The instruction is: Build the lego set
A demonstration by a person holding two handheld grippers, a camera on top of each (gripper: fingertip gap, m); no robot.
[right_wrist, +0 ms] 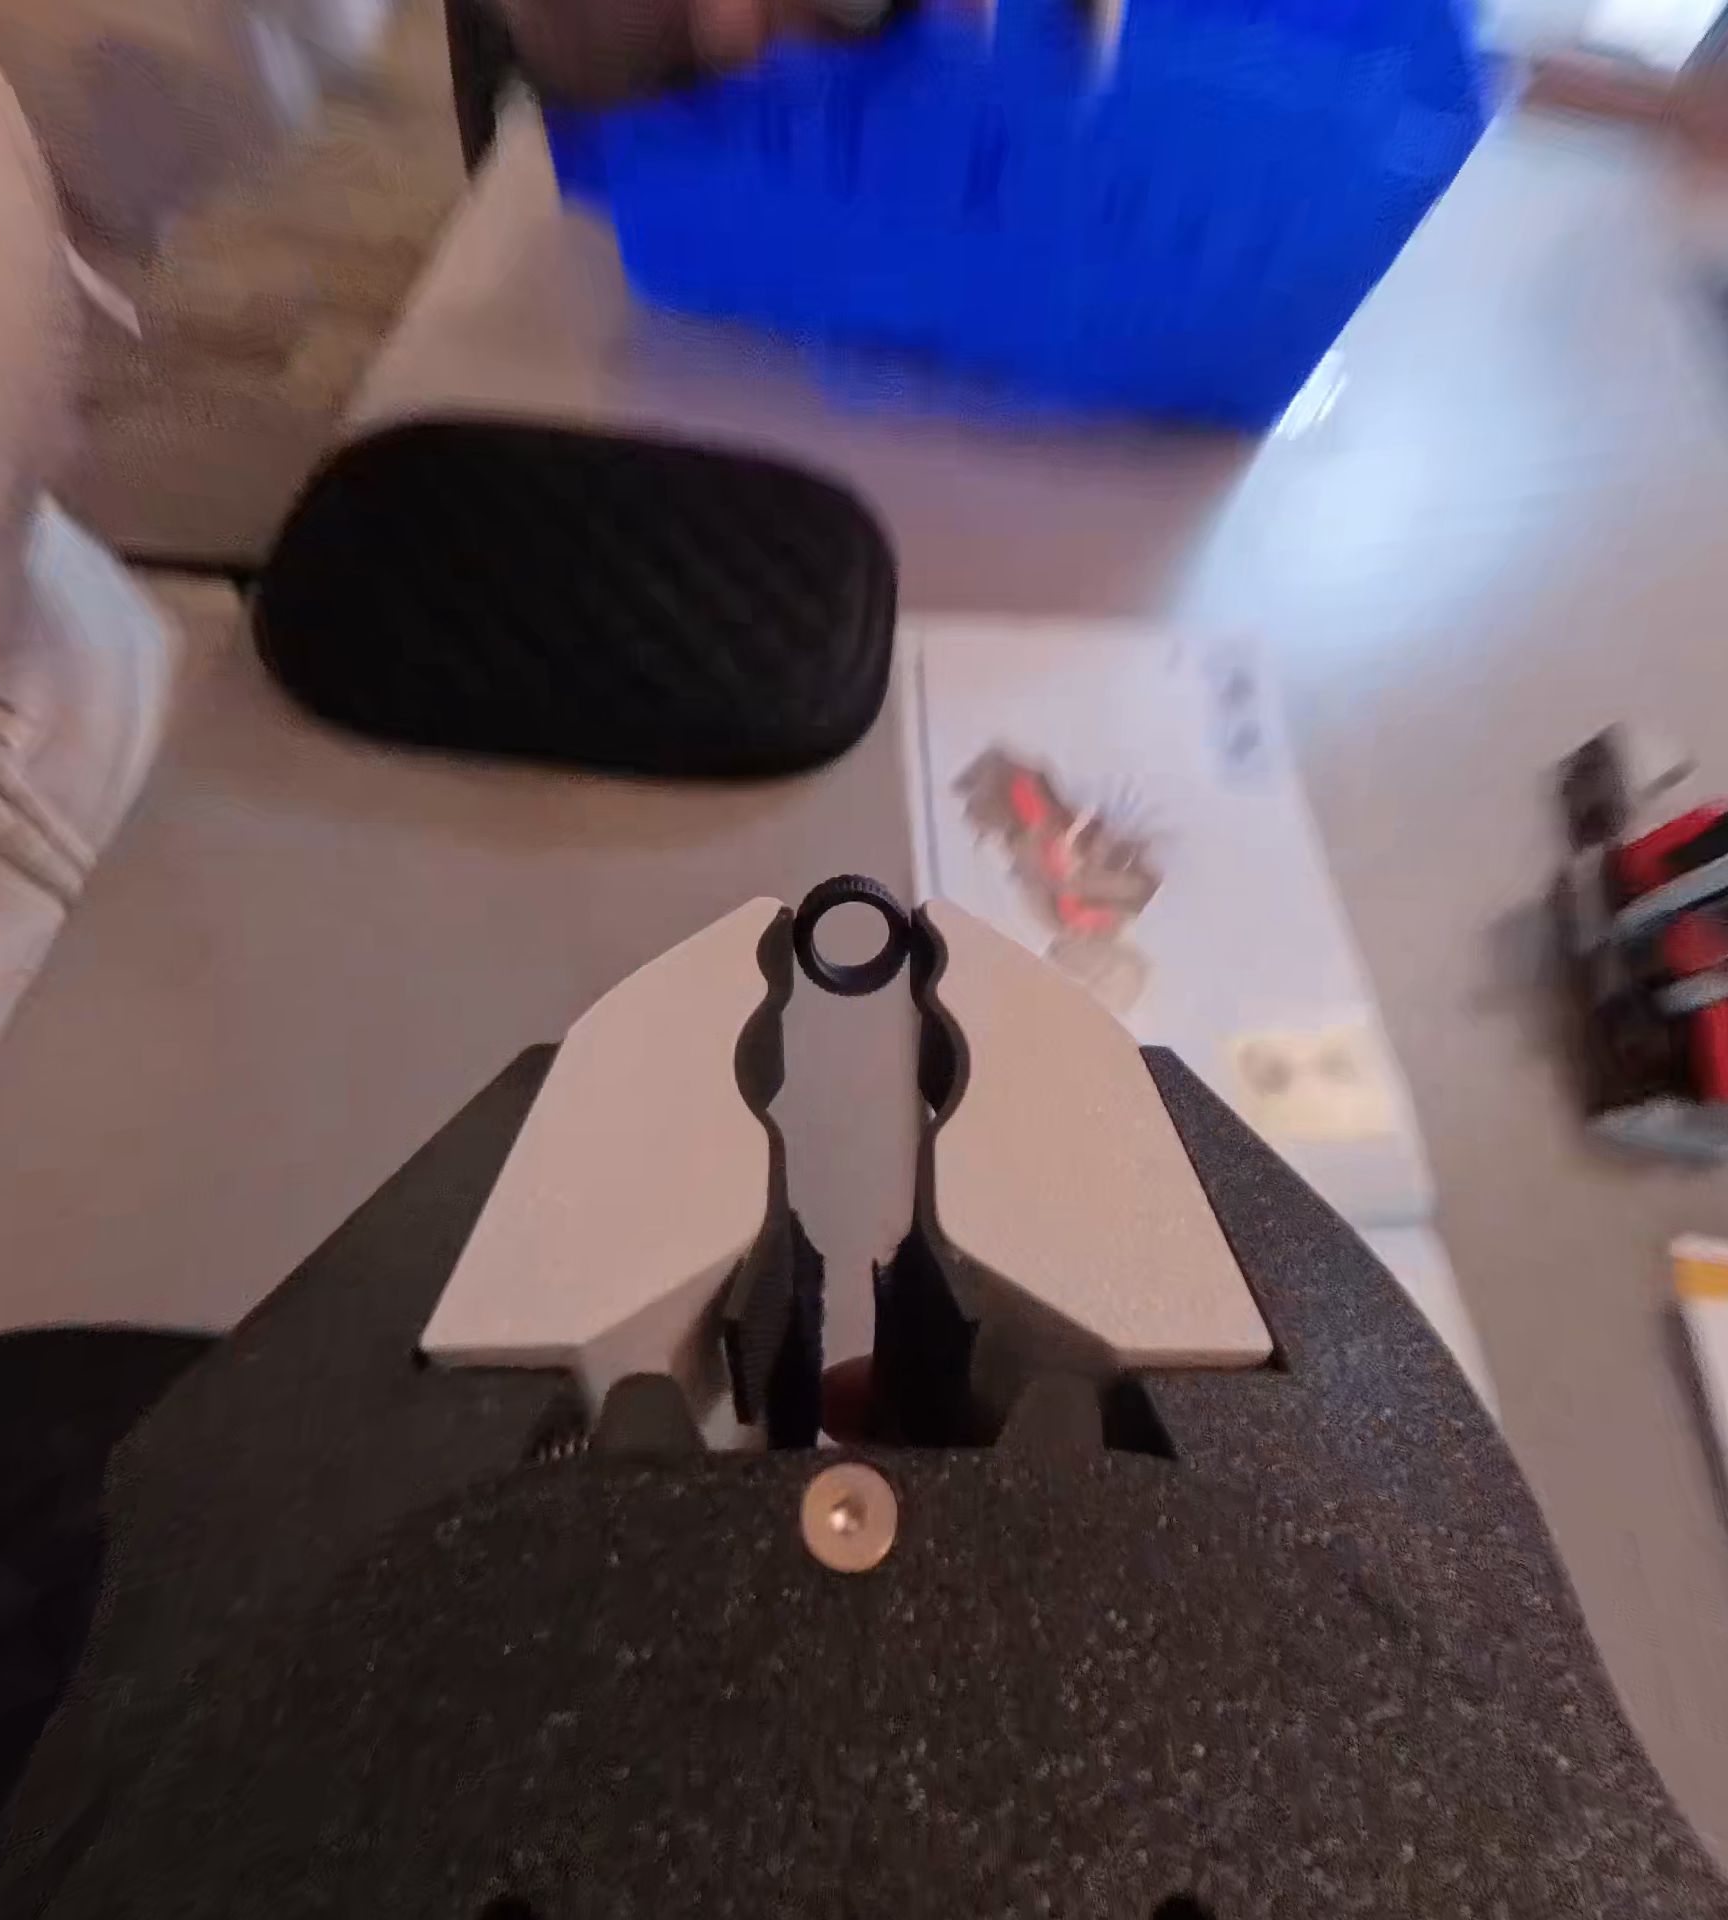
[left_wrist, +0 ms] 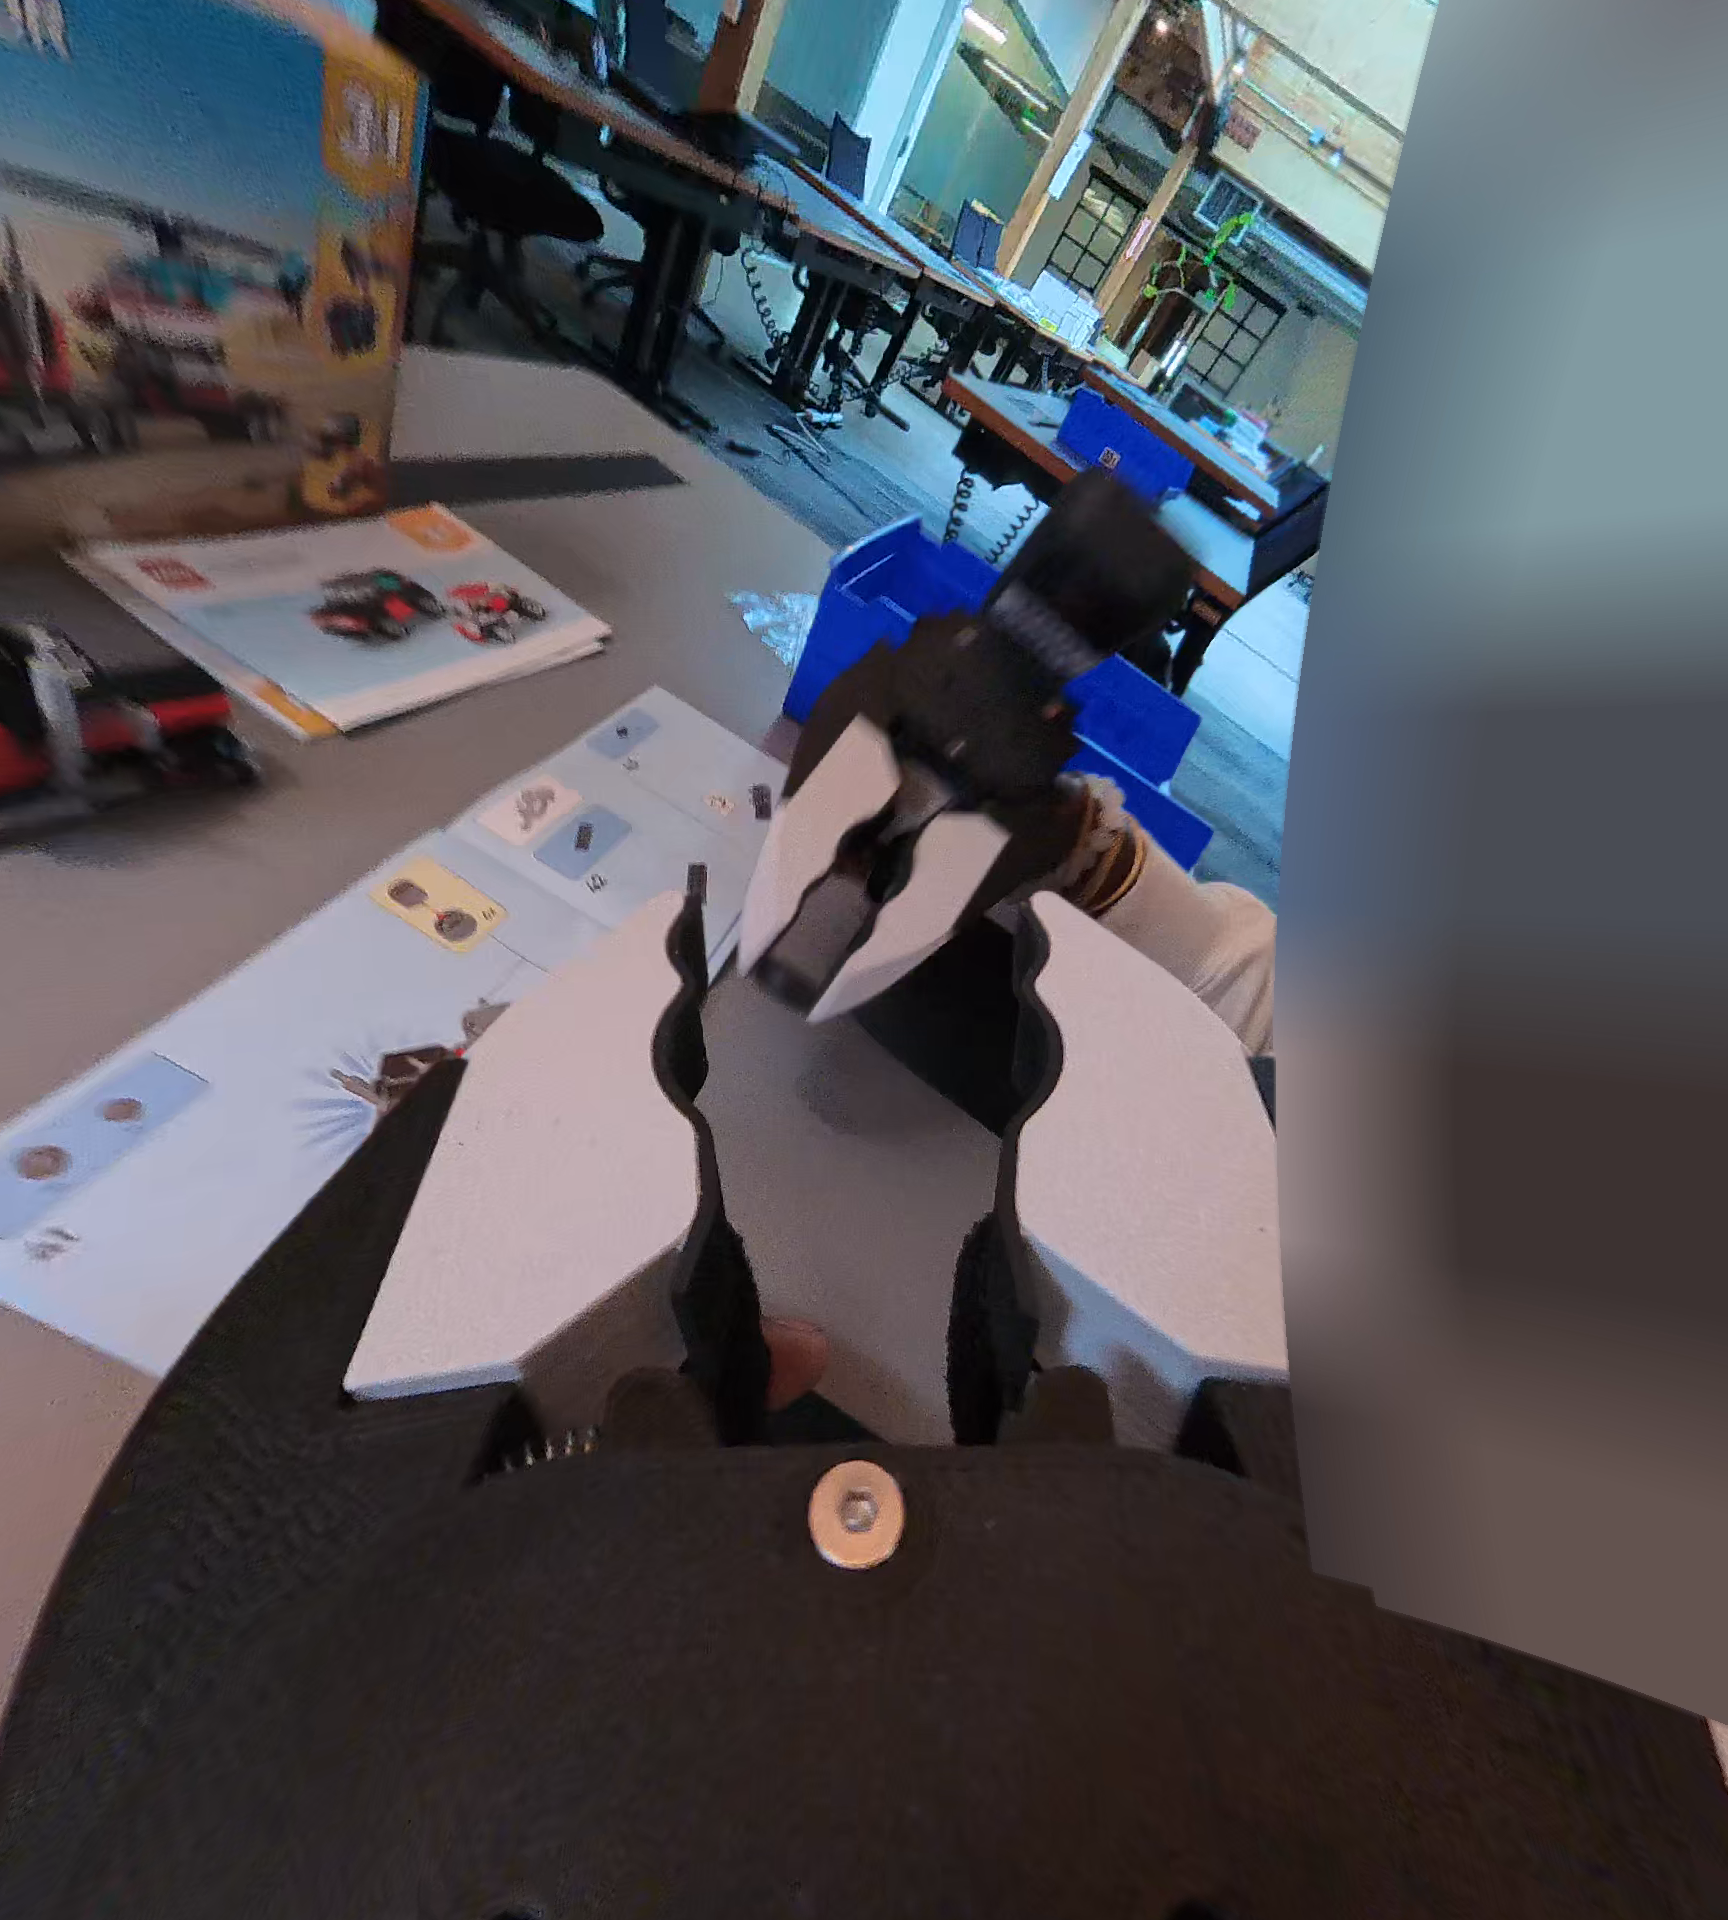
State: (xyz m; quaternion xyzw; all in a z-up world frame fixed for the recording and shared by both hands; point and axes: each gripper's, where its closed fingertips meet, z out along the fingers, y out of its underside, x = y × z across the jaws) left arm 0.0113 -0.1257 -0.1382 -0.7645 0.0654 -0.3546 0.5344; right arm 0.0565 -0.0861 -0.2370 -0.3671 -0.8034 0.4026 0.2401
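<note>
smooth grey table (right_wrist: 424, 987); right gripper (right_wrist: 852, 940) pinches ribbed black tyre ring (right_wrist: 852, 902), left gripper (left_wrist: 855, 940) gapes empty.

On the bench (left_wrist: 548, 416), the set box (left_wrist: 143, 260) stands at the far left with a closed booklet (left_wrist: 351, 613) lying in front of it. The partly built truck (left_wrist: 60, 717) sits left of that booklet. The open instruction sheet (left_wrist: 320, 997) lies nearer, and the storage bin (left_wrist: 901, 603) sits at the far right edge.
</note>
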